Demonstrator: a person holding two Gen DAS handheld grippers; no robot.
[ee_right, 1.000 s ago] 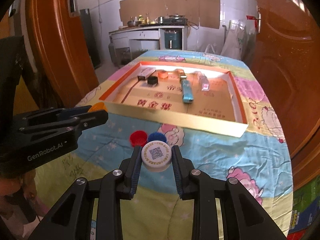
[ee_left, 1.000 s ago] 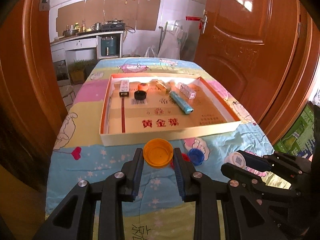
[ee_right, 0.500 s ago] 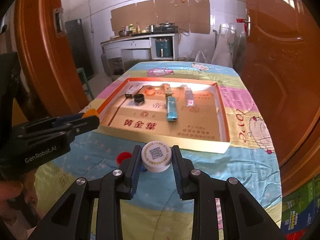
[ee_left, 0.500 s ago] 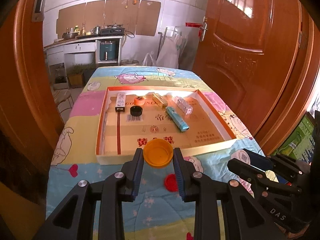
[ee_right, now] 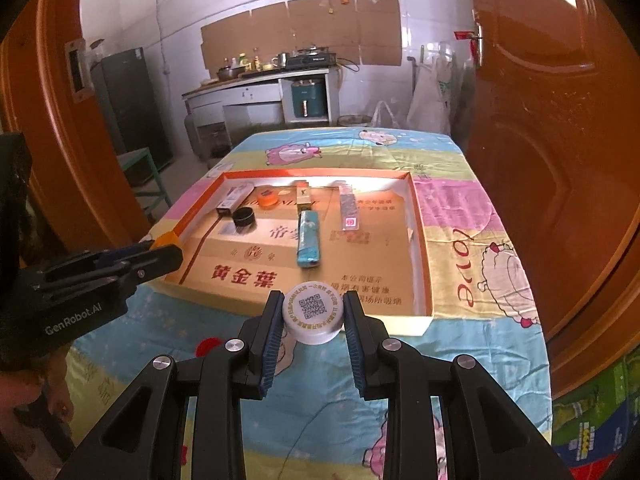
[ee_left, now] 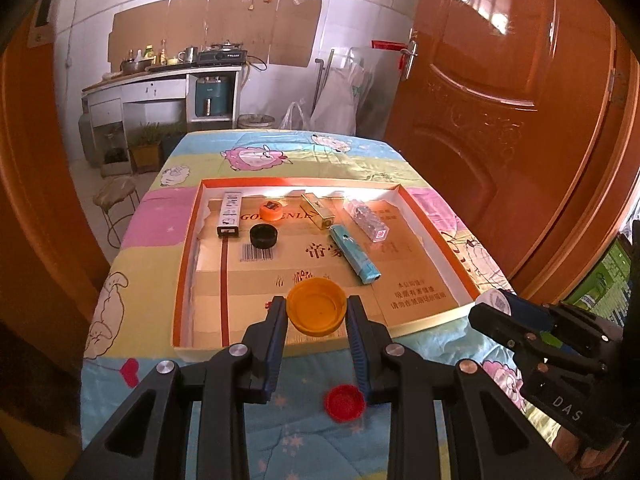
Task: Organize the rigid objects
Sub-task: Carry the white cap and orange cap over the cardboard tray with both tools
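Observation:
My left gripper (ee_left: 317, 312) is shut on an orange cap (ee_left: 317, 306), hollow side up, over the near edge of the shallow cardboard tray (ee_left: 412, 324). My right gripper (ee_right: 313, 312) is shut on a white cap with a QR code (ee_right: 313, 311), above the tray's near wall (ee_right: 404, 326). Inside the tray lie a teal tube (ee_left: 354, 254), a black cap (ee_left: 263, 236), a small orange cap (ee_left: 271, 211), a white box (ee_left: 229, 214), a gold box (ee_left: 318, 211) and a clear box (ee_left: 369, 222). A red cap (ee_left: 345, 402) rests on the cloth below my left fingers.
The table wears a cartoon cloth (ee_right: 480, 248). Wooden doors (ee_left: 500, 80) flank both sides. A stool (ee_left: 116, 196) stands at the far left. A kitchen counter (ee_right: 260, 84) lies behind. The other gripper's body (ee_right: 80, 284) sits at the left of the right wrist view.
Both grippers have drawn back and risen a little with their caps; the tray looks smaller and farther. The blue cap has gone out of sight and the red cap now shows below my left fingers.

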